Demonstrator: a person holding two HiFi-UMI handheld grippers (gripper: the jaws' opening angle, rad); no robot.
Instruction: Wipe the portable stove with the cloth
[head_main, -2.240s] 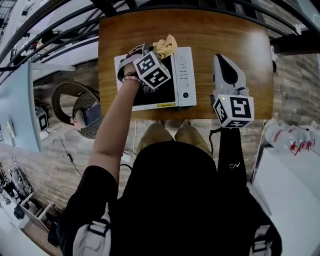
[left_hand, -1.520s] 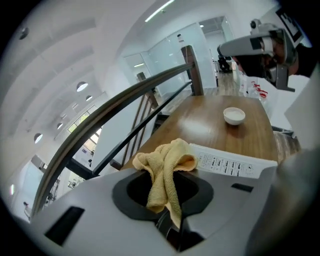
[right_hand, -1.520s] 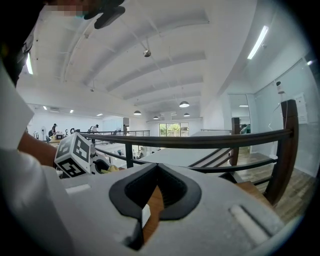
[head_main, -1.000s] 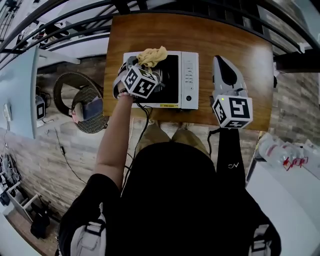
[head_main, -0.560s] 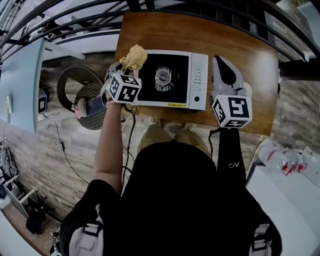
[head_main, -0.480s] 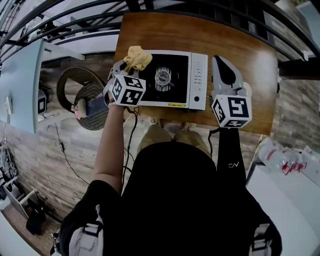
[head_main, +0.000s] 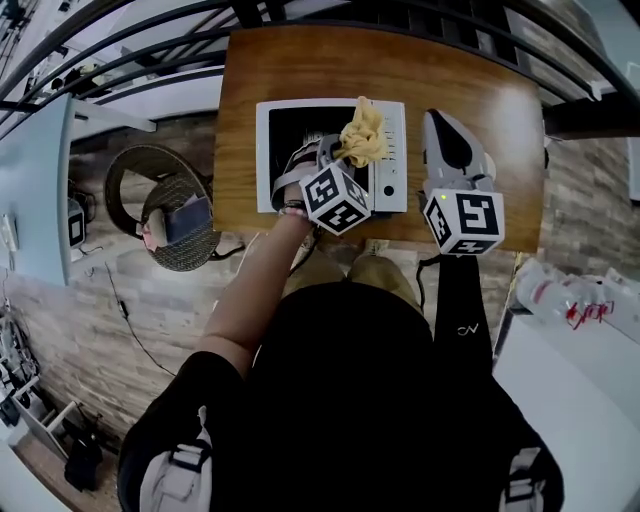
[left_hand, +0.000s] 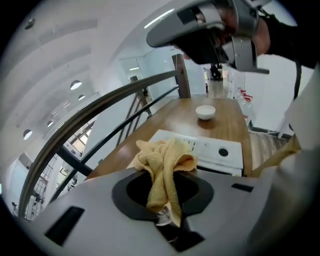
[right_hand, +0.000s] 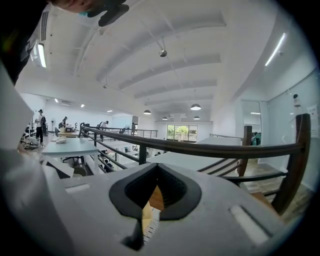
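Got the left gripper (head_main: 343, 155) clamped tight on a yellow cloth (head_main: 363, 133), all bunched up and flopping out past the jaw tips. Holding it over the right part of the portable stove (head_main: 285, 120), right about where the black top meets the white control strip (head_main: 389, 150). Can't quite tell whether touching the surface there or hanging just above it, tbh. Looking along the left gripper view, pinched between the pads with a fold draped down the middle and the rest piled up in front. Past that, can see the control strip's round black knob (left_hand: 223, 152) and a small white bowl (left_hand: 205, 112) farther along the wooden table (head_main: 300, 60), well apart from the stove.

Got the right gripper (head_main: 447, 125) sitting just to the right of the stove, not touching it. Jaws pulled together to a thin slit, nothing between them, only a sliver of wood peeking through.

Also showing: marker cube (head_main: 338, 198) on the left one near the stove's front edge, and a bare left forearm (head_main: 255, 290) reaching up to it.
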